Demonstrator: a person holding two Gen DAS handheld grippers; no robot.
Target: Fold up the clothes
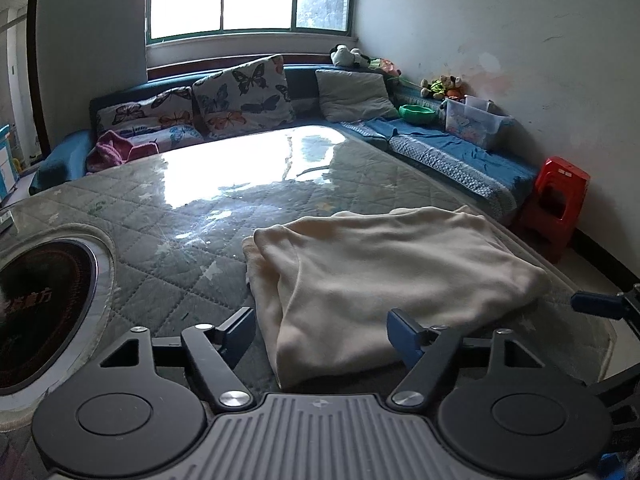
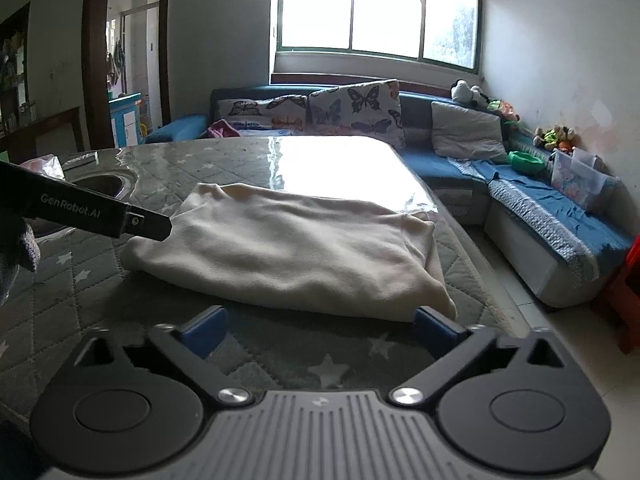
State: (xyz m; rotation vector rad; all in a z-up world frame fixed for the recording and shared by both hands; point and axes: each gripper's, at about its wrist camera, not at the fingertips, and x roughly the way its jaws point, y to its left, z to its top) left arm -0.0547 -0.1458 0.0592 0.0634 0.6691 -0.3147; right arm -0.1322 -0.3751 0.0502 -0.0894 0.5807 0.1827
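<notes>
Two blue-padded fingers of the left gripper (image 1: 322, 334) fill the bottom of the left wrist view, spread wide apart and grasping nothing. Between and just beyond them lies a cream folded garment (image 1: 384, 276) on a glass-topped table (image 1: 180, 216) covering a grey quilted star-print cloth. The garment's near edge reaches in between the fingertips, though whether either pad touches the fabric cannot be told. Its long axis runs from beside the left finger away toward the far right, with a rounded fold on the left side and a corner pointing right, near the table edge. Left of the left finger, a round dark hotplate (image 1: 44, 312) is set into the tabletop.

From the right wrist view, the right gripper (image 2: 320, 332) is likewise released, fingers wide apart over the star-print surface. The garment sits just beyond its fingertips, the long axis running across the view from left to right; its near right corner lies just beside the right finger. The left gripper's dark body reaches in from the left, its tip at the garment's left edge.

Beyond the table stands a blue sofa (image 2: 452, 168) with butterfly-print cushions (image 2: 356, 114), under a bright window (image 2: 380, 8). A red plastic stool (image 1: 556, 204) stands well right of the fingers.
</notes>
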